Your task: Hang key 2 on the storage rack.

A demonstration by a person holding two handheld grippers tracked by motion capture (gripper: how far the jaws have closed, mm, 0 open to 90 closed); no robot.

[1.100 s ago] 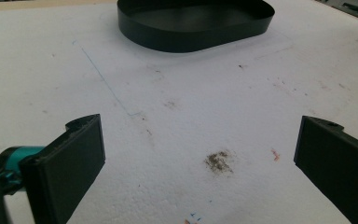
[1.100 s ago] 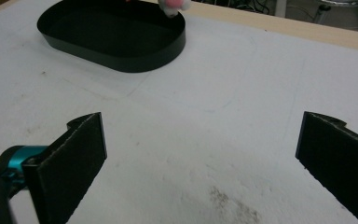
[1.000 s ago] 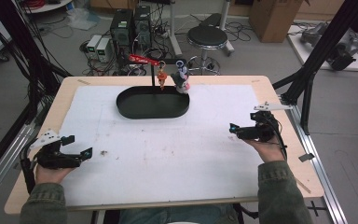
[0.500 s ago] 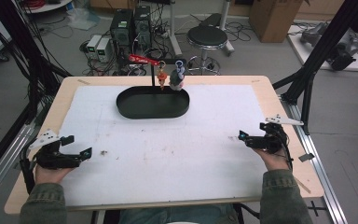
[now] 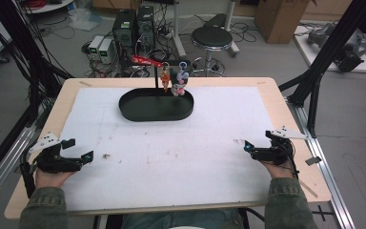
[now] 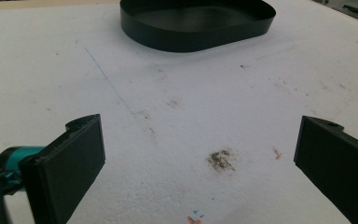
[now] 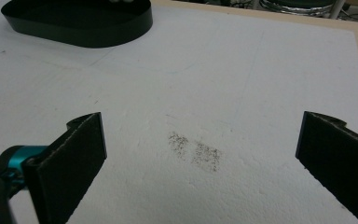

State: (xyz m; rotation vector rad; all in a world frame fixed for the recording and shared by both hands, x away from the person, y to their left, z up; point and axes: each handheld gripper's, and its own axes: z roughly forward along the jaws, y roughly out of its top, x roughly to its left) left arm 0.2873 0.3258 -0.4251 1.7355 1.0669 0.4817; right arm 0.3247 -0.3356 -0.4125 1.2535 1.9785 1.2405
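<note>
A white foam sheet, scuffed and stained, is covering most of a pale wooden table. Beyond the table, at twelve o'clock, a grey floor is carrying computer towers, tangled cables and a round black stool; black frame struts are rising at both sides.

The black oval tray is sitting on the sheet toward twelve o'clock, near the far edge, its long axis running from nine to three o'clock across the table. At its far rim a thin black stand is holding up a small orange charm and a grey-and-pink plush charm; both are hanging upright.

The left gripper is resting low at about eight o'clock, held in the person's left hand, pointing toward three o'clock, jaws spread wide with nothing between them. The right gripper is lying at about four o'clock in the right hand, pointing toward nine o'clock, jaws likewise spread and empty. Both are well apart from the tray. Green sleeves are entering from six o'clock.
</note>
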